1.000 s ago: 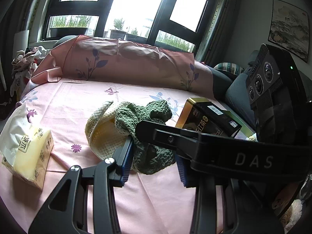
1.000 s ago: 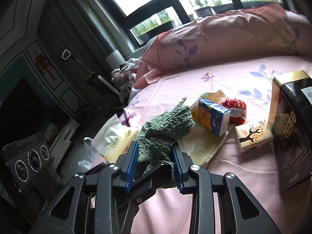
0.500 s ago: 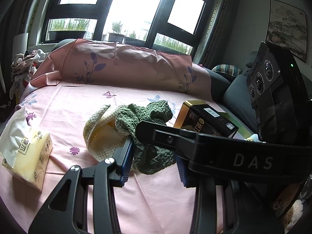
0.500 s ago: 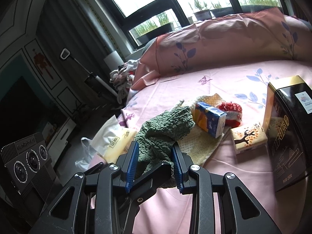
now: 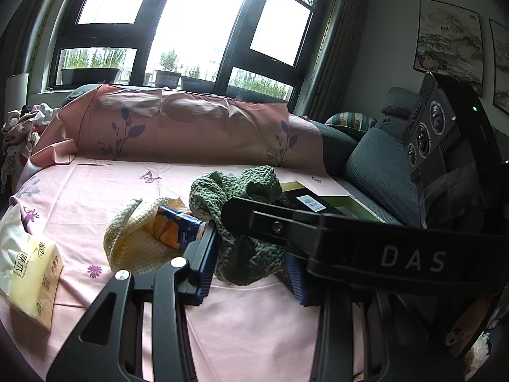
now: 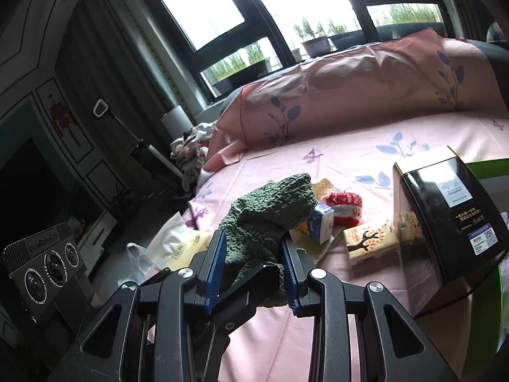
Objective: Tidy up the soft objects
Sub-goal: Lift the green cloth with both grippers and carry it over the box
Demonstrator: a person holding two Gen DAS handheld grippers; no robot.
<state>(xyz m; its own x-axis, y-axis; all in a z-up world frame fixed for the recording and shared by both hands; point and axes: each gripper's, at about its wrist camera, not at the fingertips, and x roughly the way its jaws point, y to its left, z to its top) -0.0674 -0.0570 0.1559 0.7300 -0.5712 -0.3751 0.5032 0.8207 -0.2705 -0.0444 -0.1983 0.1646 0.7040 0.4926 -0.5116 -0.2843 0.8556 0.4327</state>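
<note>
1. While both my grippers are clamped on the green knitted cloth (image 6: 270, 219), the left gripper (image 5: 251, 267) and the right gripper (image 6: 251, 270) crowd the same bunched wad, so pulling them apart unevenly could tug it out of one pair of pads.
2. I judge the cloth hangs just above the pink bedsheet (image 5: 95, 191), near its front edge; a drooping fold could snag the blue-and-orange carton (image 5: 176, 230) lying on the cream knitted piece (image 5: 133, 248) and tip it.
3. My right gripper's finger crosses the left wrist view, so the two tools could knock together.
4. Swinging rightward risks brushing the black-and-gold tin (image 6: 445, 222) or the tissue pack (image 6: 369, 242).
</note>
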